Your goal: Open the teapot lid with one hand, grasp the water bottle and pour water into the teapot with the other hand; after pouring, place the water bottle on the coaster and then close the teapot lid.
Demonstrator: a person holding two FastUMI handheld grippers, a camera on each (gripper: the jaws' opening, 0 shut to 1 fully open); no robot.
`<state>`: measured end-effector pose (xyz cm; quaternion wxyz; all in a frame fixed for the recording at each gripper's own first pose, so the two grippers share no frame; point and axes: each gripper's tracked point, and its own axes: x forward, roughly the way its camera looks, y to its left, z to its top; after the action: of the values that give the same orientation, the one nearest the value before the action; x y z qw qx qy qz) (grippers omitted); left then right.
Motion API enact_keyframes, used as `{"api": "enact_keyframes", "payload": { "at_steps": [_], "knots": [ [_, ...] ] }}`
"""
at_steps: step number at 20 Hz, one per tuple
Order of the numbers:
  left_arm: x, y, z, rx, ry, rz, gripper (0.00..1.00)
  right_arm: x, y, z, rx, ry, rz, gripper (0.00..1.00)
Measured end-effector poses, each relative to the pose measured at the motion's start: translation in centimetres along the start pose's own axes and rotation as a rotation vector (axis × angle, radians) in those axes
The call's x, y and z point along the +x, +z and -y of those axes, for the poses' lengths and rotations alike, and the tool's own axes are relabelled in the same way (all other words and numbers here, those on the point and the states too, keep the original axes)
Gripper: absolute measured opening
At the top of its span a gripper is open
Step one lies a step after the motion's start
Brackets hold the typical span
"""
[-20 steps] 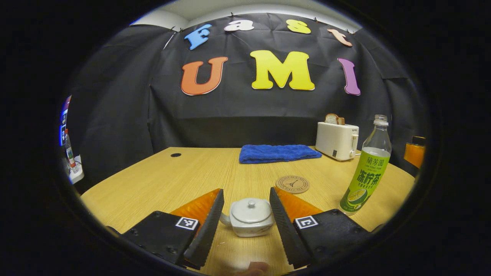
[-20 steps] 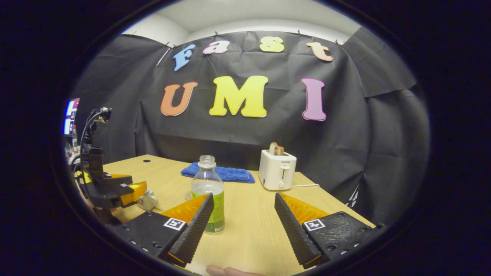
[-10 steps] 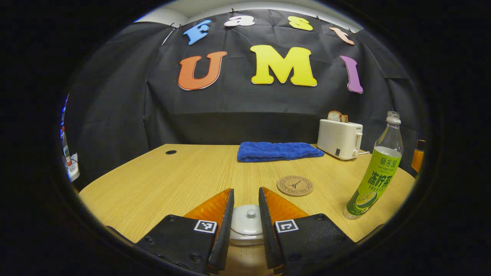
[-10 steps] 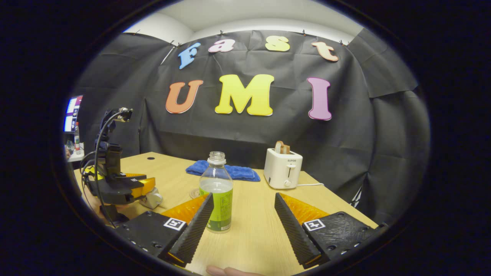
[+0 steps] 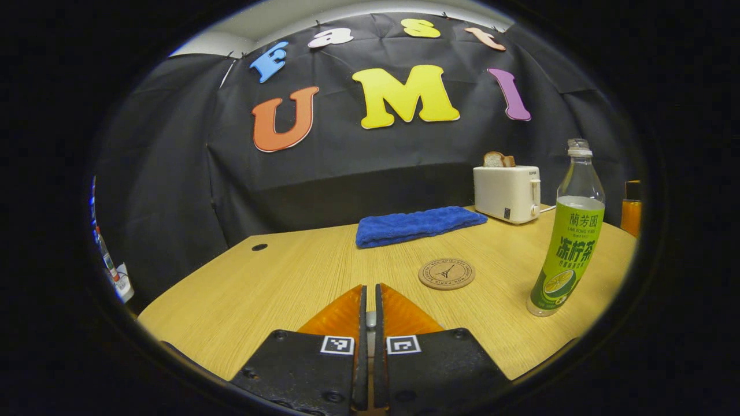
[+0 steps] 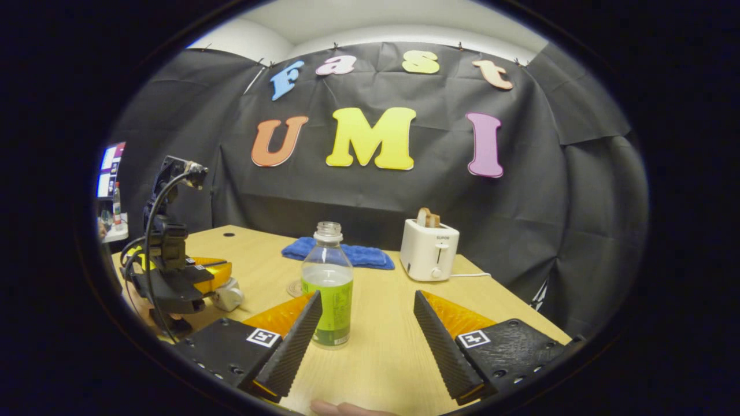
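Now left gripper [image 5: 370, 315] jaws pinch the lid knob [image 5: 370, 319]; right gripper [image 6: 366, 323] jaws gape

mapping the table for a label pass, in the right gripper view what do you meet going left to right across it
left gripper over the teapot → water bottle → toaster. The coaster and blue towel overlap the bottle, so they are left out.
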<state>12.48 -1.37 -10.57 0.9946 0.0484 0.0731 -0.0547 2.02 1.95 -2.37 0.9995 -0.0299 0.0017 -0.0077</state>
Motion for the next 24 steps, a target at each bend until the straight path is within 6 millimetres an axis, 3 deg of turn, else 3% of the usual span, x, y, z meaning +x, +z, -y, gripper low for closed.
{"api": "enact_keyframes", "payload": {
  "at_steps": [4, 6, 12, 16, 24],
  "knots": [
    [-0.4, 0.4, 0.0, -0.044, -0.020, -0.010, 0.04, 0.2, -0.5, -0.8, 0.002, 0.033, -0.004, 0.96],
    [-1.1, 1.5, 0.1, -0.063, -0.035, 0.015, 0.04, 0.4, -0.9, -1.6, 0.039, 0.076, -0.026, 0.96],
    [-4.0, 4.9, -1.0, -0.120, -0.035, 0.069, 0.04, 1.3, -1.5, -1.1, 0.082, 0.060, -0.038, 0.96],
    [-5.9, 5.5, -1.1, -0.103, -0.063, 0.060, 0.04, 1.8, -1.1, -2.8, 0.098, 0.096, -0.006, 0.98],
    [-10.4, 6.3, -2.2, -0.139, -0.054, 0.042, 0.04, 4.8, -3.0, -5.5, 0.095, 0.122, -0.029, 0.96]
  ]
}}
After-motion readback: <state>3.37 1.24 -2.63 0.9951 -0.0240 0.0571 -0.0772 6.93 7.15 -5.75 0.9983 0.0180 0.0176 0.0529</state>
